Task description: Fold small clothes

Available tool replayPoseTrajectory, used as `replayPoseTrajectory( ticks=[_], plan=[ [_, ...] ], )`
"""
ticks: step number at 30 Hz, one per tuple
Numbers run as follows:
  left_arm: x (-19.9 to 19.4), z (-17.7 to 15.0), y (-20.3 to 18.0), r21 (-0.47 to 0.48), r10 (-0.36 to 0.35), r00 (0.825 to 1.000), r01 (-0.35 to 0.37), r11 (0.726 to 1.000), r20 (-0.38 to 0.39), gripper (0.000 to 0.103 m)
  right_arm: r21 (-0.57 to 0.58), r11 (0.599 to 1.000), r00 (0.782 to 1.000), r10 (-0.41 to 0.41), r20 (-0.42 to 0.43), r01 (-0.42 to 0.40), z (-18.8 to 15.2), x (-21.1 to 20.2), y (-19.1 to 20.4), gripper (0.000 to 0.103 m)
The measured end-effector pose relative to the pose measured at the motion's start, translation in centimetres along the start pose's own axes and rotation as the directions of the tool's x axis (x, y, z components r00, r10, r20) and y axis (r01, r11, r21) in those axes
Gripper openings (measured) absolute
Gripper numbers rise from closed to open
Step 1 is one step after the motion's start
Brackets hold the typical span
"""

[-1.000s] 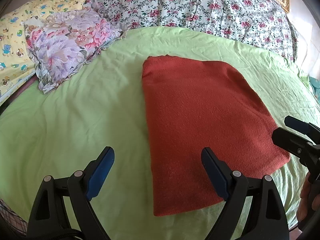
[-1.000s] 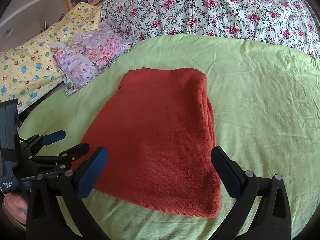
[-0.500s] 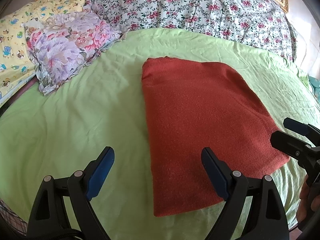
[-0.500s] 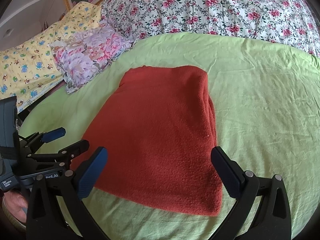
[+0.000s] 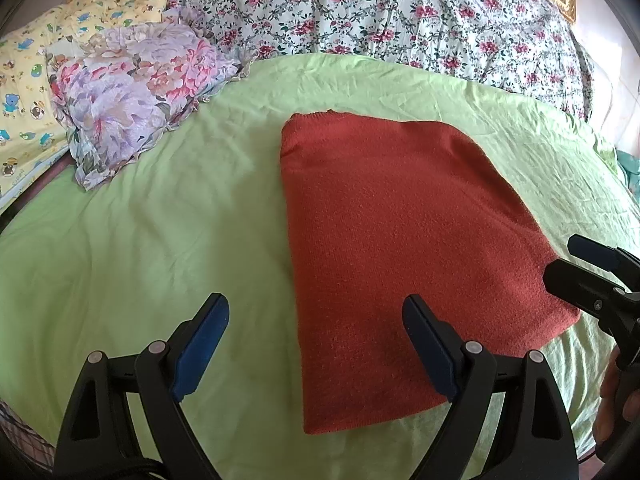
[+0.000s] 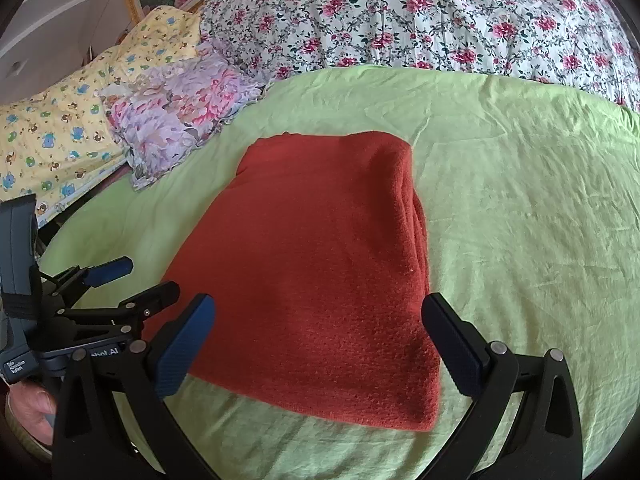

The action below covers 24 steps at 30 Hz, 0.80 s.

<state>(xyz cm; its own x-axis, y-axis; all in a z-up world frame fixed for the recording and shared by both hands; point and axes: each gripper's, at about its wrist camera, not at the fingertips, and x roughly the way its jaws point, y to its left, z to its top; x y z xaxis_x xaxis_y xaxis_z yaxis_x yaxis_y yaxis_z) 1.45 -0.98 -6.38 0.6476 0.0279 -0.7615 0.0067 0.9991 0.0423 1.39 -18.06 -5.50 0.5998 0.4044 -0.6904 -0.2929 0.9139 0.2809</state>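
A rust-red knitted garment point(image 5: 400, 248) lies folded into a flat rectangle on the green bedsheet point(image 5: 160, 216); it also shows in the right wrist view point(image 6: 320, 264). My left gripper point(image 5: 316, 320) is open and empty, hovering above the garment's near left edge. My right gripper point(image 6: 320, 328) is open and empty above the garment's near right edge. The right gripper shows at the right edge of the left wrist view point(image 5: 584, 268). The left gripper shows at the left of the right wrist view point(image 6: 124, 280).
A floral lilac pillow point(image 5: 132, 88) lies at the back left of the sheet, beside a yellow cartoon-print cloth point(image 5: 28, 92). A rose-patterned quilt point(image 5: 380, 12) runs along the back. The sheet's front edge is just below the grippers.
Both grippers have edged slightly forward over the garment and stay open. The garment has not moved.
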Motion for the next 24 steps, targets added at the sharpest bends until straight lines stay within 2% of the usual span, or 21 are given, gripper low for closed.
replayPoseTrajectory(
  ticks=[24],
  plan=[
    [-0.05, 0.09, -0.74, 0.023, 0.024, 1.000, -0.024, 0.999, -0.002, 0.089, 0.007, 1.000, 1.000, 0.009, -0.004, -0.009, -0.29, -0.04, -0.53, 0.103]
  ],
)
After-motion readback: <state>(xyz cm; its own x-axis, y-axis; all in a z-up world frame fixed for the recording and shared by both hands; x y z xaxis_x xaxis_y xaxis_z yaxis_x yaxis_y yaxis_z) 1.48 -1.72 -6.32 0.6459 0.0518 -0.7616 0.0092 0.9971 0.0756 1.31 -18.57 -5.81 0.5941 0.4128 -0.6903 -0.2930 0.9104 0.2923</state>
